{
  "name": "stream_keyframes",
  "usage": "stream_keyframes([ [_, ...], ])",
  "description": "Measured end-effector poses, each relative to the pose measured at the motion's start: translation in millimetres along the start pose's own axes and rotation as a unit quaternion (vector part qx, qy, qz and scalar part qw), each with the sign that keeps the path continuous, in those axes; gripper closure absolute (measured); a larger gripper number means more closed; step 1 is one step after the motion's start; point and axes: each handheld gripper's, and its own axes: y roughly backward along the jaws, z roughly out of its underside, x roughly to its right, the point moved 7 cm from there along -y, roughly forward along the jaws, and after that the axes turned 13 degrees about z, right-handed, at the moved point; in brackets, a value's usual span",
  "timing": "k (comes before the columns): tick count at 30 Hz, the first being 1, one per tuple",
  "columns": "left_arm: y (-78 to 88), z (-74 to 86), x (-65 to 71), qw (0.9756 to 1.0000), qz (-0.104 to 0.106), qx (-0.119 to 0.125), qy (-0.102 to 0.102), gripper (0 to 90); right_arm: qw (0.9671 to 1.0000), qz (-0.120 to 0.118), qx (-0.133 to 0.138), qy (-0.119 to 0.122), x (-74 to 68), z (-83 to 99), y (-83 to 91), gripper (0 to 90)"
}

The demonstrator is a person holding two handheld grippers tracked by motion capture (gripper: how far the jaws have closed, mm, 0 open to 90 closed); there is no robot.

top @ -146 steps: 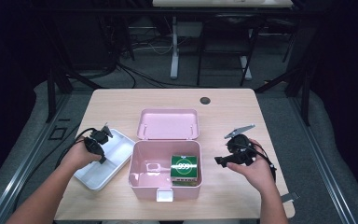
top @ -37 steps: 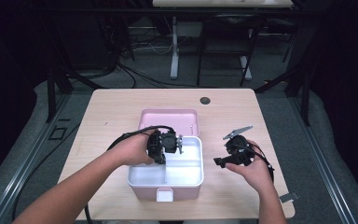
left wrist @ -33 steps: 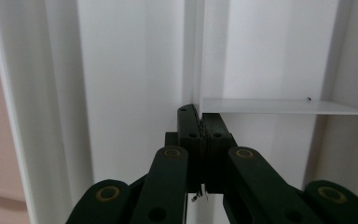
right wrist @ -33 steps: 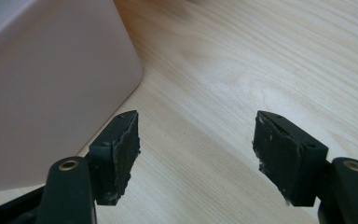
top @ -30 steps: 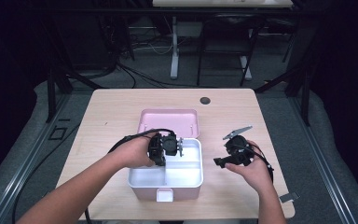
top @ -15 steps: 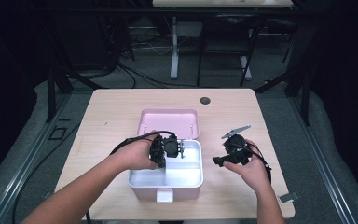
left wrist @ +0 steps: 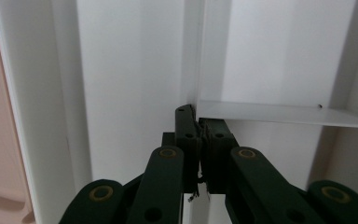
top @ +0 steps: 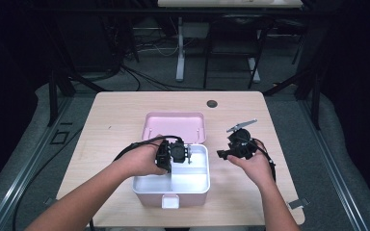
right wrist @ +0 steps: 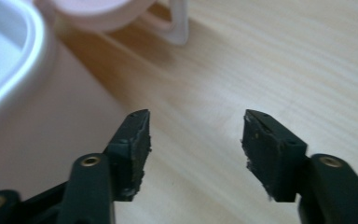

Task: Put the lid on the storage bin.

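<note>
The white tray (top: 192, 180) sits inside the pink box (top: 171, 197), near the front edge of the table (top: 115, 115) at its middle, with the box's pink lid (top: 173, 126) lying open behind it toward the back edge. The left gripper (top: 180, 153) reaches into the tray's rear half, and its jaws are pinched together on the thin divider wall (left wrist: 279, 113) where two partitions meet; almost no gap shows between them. That wall looks like the natural handle: a narrow upright rib that narrow jaws can clamp.

The tray is likely light, stiff moulded plastic with a smooth, glossy skin, so it could slip or tilt if lifted by one thin rib off-centre. A firm squeeze low on the divider, near the junction, should keep it level; the plastic may flex a little but seems unlikely to break.

The right gripper (top: 231, 153) hovers over bare wood just right of the box, jaws partly open and holding nothing, having just been closing somewhat.
</note>
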Motion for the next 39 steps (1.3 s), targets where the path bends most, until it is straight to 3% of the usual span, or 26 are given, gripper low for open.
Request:
stream_keyframes([
  [5, 0.1, -0.7, 0.4, 1.0000, -0.004, -0.007, 0.003, 86.6, 0.9998, 0.015, -0.001, -0.011, 3.6, -13.1, -2.9, 44.1],
  [7, 0.1, -0.6, 0.2, 1.0000, -0.002, -0.006, 0.004, 86.7, 0.9999, 0.012, -0.008, -0.001, 3.1, -18.4, -3.8, 44.2],
  [9, 0.0, -0.6, 0.2, 1.0000, -0.001, -0.006, 0.004, 86.7, 0.9997, 0.025, -0.009, -0.001, 4.1, -24.7, -4.3, 43.7],
  [11, 0.0, -0.5, 0.1, 1.0000, 0.000, -0.005, 0.004, 86.8, 0.9998, 0.011, -0.013, -0.002, 4.3, -29.9, -3.8, 44.5],
  [12, -0.3, -0.6, 0.0, 1.0000, 0.001, -0.004, 0.005, 86.8, 0.9996, 0.025, -0.013, -0.005, 6.1, -33.1, -3.9, 45.1],
  [14, -0.2, -0.6, -0.2, 1.0000, 0.005, -0.006, 0.004, 86.9, 0.9998, 0.004, -0.013, -0.012, 5.9, -39.6, -3.4, 45.4],
  [15, -0.4, -0.8, -0.2, 1.0000, 0.006, -0.004, 0.005, 86.9, 0.9995, 0.026, -0.014, -0.009, 8.1, -43.3, -3.7, 45.7],
  [19, -0.1, -0.8, -0.6, 0.9999, 0.008, -0.007, 0.005, 86.9, 0.9995, 0.019, -0.015, -0.020, 9.4, -54.6, -5.3, 51.1],
  [20, -0.1, -0.8, -0.5, 0.9999, 0.007, -0.007, 0.005, 86.9, 0.9992, 0.028, -0.017, -0.021, 10.4, -56.3, -5.9, 51.1],
  [21, -0.2, -0.9, -0.5, 1.0000, 0.004, -0.007, 0.005, 86.9, 0.9996, 0.010, -0.018, -0.020, 9.6, -58.6, -6.4, 51.2],
  [22, 0.0, -0.9, -0.2, 0.9999, 0.004, -0.009, 0.005, 86.9, 0.9992, 0.028, -0.014, -0.023, 10.9, -61.2, -7.8, 51.2],
  [25, -0.1, -1.0, 0.1, 0.9999, 0.004, -0.009, 0.006, 86.8, 0.9990, 0.035, -0.019, -0.023, 10.2, -67.1, -9.3, 51.6],
  [26, -0.1, -1.0, 0.0, 0.9999, 0.004, -0.009, 0.006, 86.8, 0.9993, 0.023, -0.021, -0.022, 8.6, -69.5, -9.8, 51.7],
  [28, -0.2, -1.1, 0.2, 0.9999, 0.004, -0.009, 0.006, 86.8, 0.9993, 0.023, -0.021, -0.023, 7.9, -73.3, -11.4, 52.2],
  [29, -0.1, -1.1, 0.2, 0.9999, 0.004, -0.009, 0.006, 86.8, 0.9989, 0.034, -0.020, -0.027, 8.6, -75.1, -12.4, 52.5],
  [31, -0.1, -1.1, 0.2, 0.9999, 0.003, -0.010, 0.006, 86.8, 0.9991, 0.016, -0.026, -0.031, 7.6, -77.6, -14.3, 54.1],
  [33, 0.0, -1.1, 0.1, 0.9999, 0.004, -0.011, 0.005, 86.8, 0.9984, 0.037, -0.029, -0.033, 9.1, -79.9, -16.2, 55.0],
  [34, 0.0, -1.0, 0.0, 0.9999, 0.004, -0.011, 0.005, 86.8, 0.9988, 0.013, -0.029, -0.038, 7.2, -81.7, -16.6, 56.0],
  [35, 0.0, -1.1, 0.0, 0.9999, 0.004, -0.011, 0.005, 86.8, 0.9981, 0.037, -0.029, -0.040, 8.8, -83.4, -18.0, 56.7],
  [36, 0.0, -1.1, 0.0, 0.9999, 0.005, -0.011, 0.004, 86.8, 0.9986, -0.002, -0.034, -0.040, 5.3, -85.6, -17.6, 56.9],
  [37, -0.1, -1.1, -0.1, 0.9999, 0.004, -0.010, 0.004, 86.9, 0.9978, 0.040, -0.034, -0.040, 7.5, -86.9, -19.0, 57.0],
  [39, -0.3, -1.3, -0.1, 0.9999, 0.003, -0.009, 0.005, 86.9, 0.9984, 0.018, -0.031, -0.044, 3.9, -92.1, -19.1, 58.2],
])
